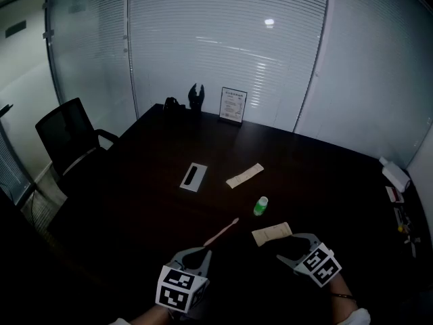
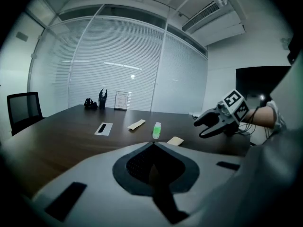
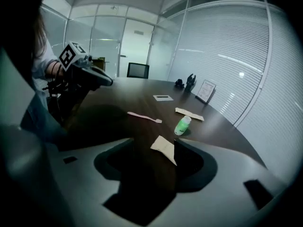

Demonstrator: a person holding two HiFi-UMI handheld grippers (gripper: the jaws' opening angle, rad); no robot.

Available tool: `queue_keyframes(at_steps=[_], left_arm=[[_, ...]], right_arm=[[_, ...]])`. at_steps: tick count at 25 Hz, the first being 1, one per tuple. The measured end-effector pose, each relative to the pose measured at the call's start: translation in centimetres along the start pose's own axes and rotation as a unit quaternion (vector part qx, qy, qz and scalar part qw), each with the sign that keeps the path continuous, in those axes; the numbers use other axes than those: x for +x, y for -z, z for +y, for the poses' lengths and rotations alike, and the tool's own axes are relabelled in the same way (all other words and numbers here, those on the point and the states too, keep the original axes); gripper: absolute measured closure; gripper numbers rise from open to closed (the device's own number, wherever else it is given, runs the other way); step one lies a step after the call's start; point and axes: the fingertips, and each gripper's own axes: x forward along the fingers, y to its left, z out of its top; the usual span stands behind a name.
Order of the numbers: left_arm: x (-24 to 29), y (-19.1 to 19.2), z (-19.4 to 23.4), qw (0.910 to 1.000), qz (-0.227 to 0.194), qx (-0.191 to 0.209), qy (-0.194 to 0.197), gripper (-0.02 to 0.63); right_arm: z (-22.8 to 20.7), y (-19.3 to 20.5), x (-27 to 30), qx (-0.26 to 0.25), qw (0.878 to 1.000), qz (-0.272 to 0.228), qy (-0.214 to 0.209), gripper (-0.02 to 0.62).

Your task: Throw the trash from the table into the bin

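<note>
Right tool [image 1: 287, 247] hangs spread above the near right part of the dark worktop [image 1: 135, 202], a tan paper packet [image 1: 272, 233] lying flat at its tips near a small green bottle [image 1: 261, 206], while the left tool [image 1: 196, 254] is pressed together, empty.

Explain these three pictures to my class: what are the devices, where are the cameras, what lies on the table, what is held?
There is no robot: a person holds a two-jaw gripper in each hand. One picture comes from a camera on the person's head, looking down; the other two from cameras riding on the grippers. On the dark table lie a tan paper packet, a small green plastic bottle, a thin pink stick and a longer tan wrapper. The left gripper is shut and empty; the right gripper is open, with the packet just ahead of it, not held.
</note>
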Motion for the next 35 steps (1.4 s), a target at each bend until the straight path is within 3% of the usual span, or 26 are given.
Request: queue_keyframes(at_steps=[2, 4, 6, 10, 13, 21, 23, 24, 26, 31, 35], left_arm=[[2.4, -0.2, 2.2, 0.9998, 0.015, 0.003, 0.013, 0.607], [4.4, -0.3, 4.1, 0.9995, 0.023, -0.001, 0.021, 0.607], [5.8, -0.4, 5.4, 0.9992, 0.024, -0.014, 0.028, 0.607], [7.0, -1.0, 7.4, 0.9982, 0.026, -0.036, 0.041, 0.607], [7.6, -0.8, 8.7, 0.9973, 0.028, -0.048, 0.049, 0.607], [8.2, 0.0, 11.4, 0.9968, 0.034, -0.059, 0.043, 0.607], [8.0, 0.1, 11.8, 0.9969, 0.035, -0.059, 0.040, 0.607], [7.9, 0.2, 11.9, 0.9969, 0.035, -0.058, 0.039, 0.607], [7.7, 0.4, 11.8, 0.9971, 0.035, -0.055, 0.039, 0.607], [7.5, 0.3, 9.2, 0.9969, 0.032, -0.035, 0.063, 0.607], [6.5, 0.3, 4.1, 0.9956, 0.020, -0.010, 0.091, 0.607]], right_arm=[[-2.3, 1.6, 3.4, -0.065, 0.995, 0.077, -0.021, 0.345], [-3.6, 3.7, 6.3, -0.143, 0.976, 0.159, -0.052, 0.337], [-3.7, 4.9, 8.7, -0.177, 0.959, 0.200, -0.096, 0.327], [-4.6, 4.8, 12.1, -0.163, 0.951, 0.219, -0.144, 0.290], [-5.7, 6.0, 13.8, -0.177, 0.936, 0.259, -0.160, 0.272], [-5.1, 7.4, 16.3, -0.127, 0.918, 0.302, -0.225, 0.269], [-5.5, 7.3, 16.3, -0.129, 0.918, 0.303, -0.220, 0.282], [-5.7, 7.0, 16.3, -0.128, 0.921, 0.299, -0.213, 0.404], [-5.6, 6.4, 16.3, -0.110, 0.932, 0.282, -0.200, 0.489], [-4.1, 5.2, 13.7, -0.065, 0.960, 0.224, -0.155, 0.514], [-1.7, 5.0, 6.5, -0.015, 0.985, 0.150, -0.087, 0.514]])
